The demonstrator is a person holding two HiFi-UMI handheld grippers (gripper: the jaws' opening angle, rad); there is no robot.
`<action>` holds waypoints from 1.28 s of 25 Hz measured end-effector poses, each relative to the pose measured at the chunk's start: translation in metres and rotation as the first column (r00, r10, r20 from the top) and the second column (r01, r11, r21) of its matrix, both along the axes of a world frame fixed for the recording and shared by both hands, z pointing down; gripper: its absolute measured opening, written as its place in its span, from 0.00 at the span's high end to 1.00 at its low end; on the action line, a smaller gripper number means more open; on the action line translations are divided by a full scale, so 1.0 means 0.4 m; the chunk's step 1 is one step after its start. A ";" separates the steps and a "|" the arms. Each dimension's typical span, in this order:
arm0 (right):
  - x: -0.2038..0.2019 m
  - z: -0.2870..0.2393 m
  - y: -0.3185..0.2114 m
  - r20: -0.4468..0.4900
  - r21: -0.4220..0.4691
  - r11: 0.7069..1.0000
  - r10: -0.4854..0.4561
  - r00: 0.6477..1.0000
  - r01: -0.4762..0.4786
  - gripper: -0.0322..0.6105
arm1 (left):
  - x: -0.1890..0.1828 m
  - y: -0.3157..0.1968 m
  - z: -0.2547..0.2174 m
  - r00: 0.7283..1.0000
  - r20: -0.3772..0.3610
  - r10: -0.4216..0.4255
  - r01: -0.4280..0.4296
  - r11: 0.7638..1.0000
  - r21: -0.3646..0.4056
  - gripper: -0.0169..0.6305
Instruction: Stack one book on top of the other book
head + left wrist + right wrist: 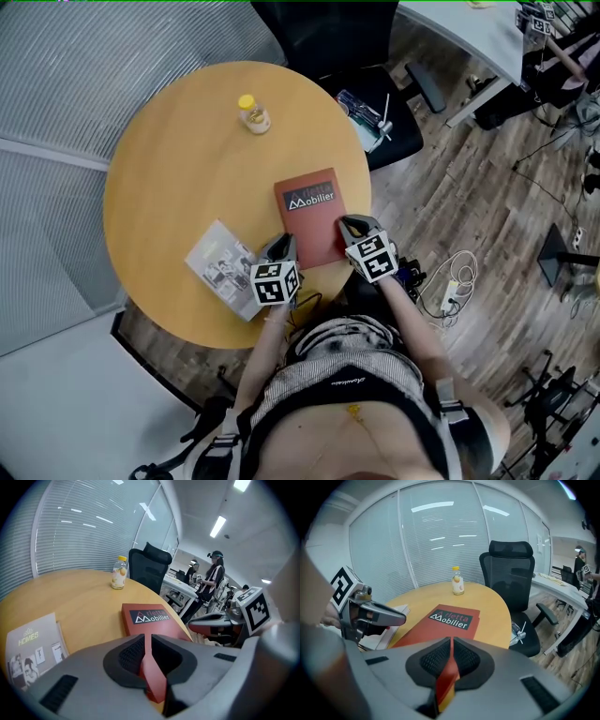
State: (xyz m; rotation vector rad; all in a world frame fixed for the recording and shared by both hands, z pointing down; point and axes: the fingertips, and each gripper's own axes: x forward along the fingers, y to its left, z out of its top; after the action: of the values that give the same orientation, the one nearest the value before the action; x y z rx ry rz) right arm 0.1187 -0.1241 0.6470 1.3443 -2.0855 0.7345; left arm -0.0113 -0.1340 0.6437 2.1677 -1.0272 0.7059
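- My left gripper (pixel 281 247) and right gripper (pixel 354 226) are each clamped shut on the near edge of the red book (pixel 311 208).
- The red book sits just right of the pale book (pixel 217 264), not on it.
- Nothing is stacked yet. As I judge it, I have to carry the red book over onto the pale book.

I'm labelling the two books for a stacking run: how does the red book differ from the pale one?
The red book has a red cover with a dark title band; the pale book is grey-white with photos. The left claw and right claw are shut on the red book's near edge; nothing grips the pale book. Both are thin, side by side, unstacked.
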 end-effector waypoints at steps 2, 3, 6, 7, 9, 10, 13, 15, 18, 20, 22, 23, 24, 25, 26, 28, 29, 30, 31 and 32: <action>0.007 0.008 -0.004 0.012 -0.011 1.000 0.018 1.000 -0.018 0.91 | -0.007 -0.005 0.008 1.000 -0.016 -0.013 0.013 1.000 -0.028 0.94; 0.011 0.016 -0.006 0.020 -0.017 0.999 0.030 0.999 -0.029 0.90 | -0.008 -0.005 0.016 0.999 -0.027 -0.018 0.016 0.999 -0.050 0.91; 0.017 0.042 -0.007 0.059 -0.058 0.997 0.058 0.997 -0.054 0.71 | -0.010 -0.003 0.041 0.997 -0.060 -0.037 0.030 0.992 -0.119 0.70; 0.017 0.050 -0.007 0.078 -0.077 0.995 0.067 0.995 -0.061 0.71 | -0.011 -0.002 0.049 0.997 -0.065 -0.041 0.031 0.990 -0.138 0.70; 0.019 0.066 -0.008 0.120 -0.117 0.990 0.090 0.989 -0.076 0.67 | -0.008 0.003 0.065 0.997 -0.067 -0.036 0.024 0.984 -0.175 0.68; 0.019 0.075 -0.008 0.141 -0.140 0.987 0.103 0.985 -0.083 0.65 | -0.005 0.005 0.073 0.997 -0.068 -0.034 0.020 0.981 -0.193 0.68; 0.022 0.106 -0.006 0.183 -0.211 0.972 0.144 0.972 -0.105 0.61 | 0.002 0.011 0.097 0.997 -0.066 -0.027 0.011 0.972 -0.236 0.65; 0.023 0.127 -0.002 0.202 -0.255 0.961 0.165 0.965 -0.111 0.60 | 0.006 0.014 0.112 0.998 -0.057 -0.020 0.005 0.966 -0.259 0.64; 0.009 0.147 0.005 0.258 -0.304 0.947 0.183 0.949 -0.101 0.60 | 0.012 0.020 0.130 0.998 -0.058 -0.019 0.001 0.957 -0.290 0.64; -0.003 0.153 0.007 0.290 -0.317 0.944 0.186 0.939 -0.089 0.60 | 0.017 0.023 0.138 0.999 -0.051 -0.011 -0.005 0.955 -0.295 0.64; -0.014 0.155 0.006 0.299 -0.316 0.946 0.174 0.938 -0.075 0.60 | 0.016 0.025 0.145 1.000 -0.027 0.002 -0.010 0.957 -0.289 0.64; -0.016 0.156 0.007 0.292 -0.315 0.946 0.169 0.941 -0.073 0.60 | 0.015 0.024 0.148 1.000 -0.018 0.007 -0.012 0.959 -0.285 0.64; -0.015 0.158 0.007 0.285 -0.315 0.946 0.169 0.944 -0.074 0.60 | 0.015 0.024 0.150 1.000 -0.015 0.009 -0.013 0.959 -0.282 0.64; -0.014 0.160 0.008 0.281 -0.314 0.946 0.170 0.945 -0.077 0.60 | 0.015 0.023 0.151 1.000 -0.017 0.008 -0.013 0.959 -0.282 0.64; -0.013 0.160 0.007 0.280 -0.313 0.946 0.170 0.945 -0.078 0.60 | 0.016 0.023 0.151 1.000 -0.021 0.007 -0.012 0.959 -0.282 0.64; -0.012 0.156 0.006 0.283 -0.311 0.947 0.171 0.944 -0.078 0.60 | 0.016 0.023 0.151 1.000 -0.029 0.002 -0.011 0.959 -0.283 0.64; -0.012 0.153 0.006 0.285 -0.311 0.947 0.174 0.943 -0.080 0.60 | 0.016 0.024 0.151 0.999 -0.034 -0.003 -0.007 0.959 -0.285 0.64; -0.012 0.152 0.008 0.285 -0.313 0.946 0.177 0.942 -0.083 0.60 | 0.016 0.024 0.152 0.999 -0.040 -0.011 -0.001 0.958 -0.288 0.64; -0.012 0.154 0.011 0.282 -0.317 0.945 0.180 0.942 -0.086 0.60 | 0.014 0.025 0.154 0.999 -0.047 -0.022 0.007 0.956 -0.292 0.64; -0.012 0.156 0.013 0.278 -0.319 0.944 0.182 0.943 -0.089 0.60 | 0.013 0.024 0.156 0.998 -0.055 -0.033 0.015 0.955 -0.296 0.64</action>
State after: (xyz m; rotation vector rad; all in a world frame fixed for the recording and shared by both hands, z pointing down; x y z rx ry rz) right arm 0.1137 -0.1190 0.7095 1.2740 -2.0094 1.3387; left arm -0.0061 -0.1244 0.7060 1.9024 -0.8553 0.7294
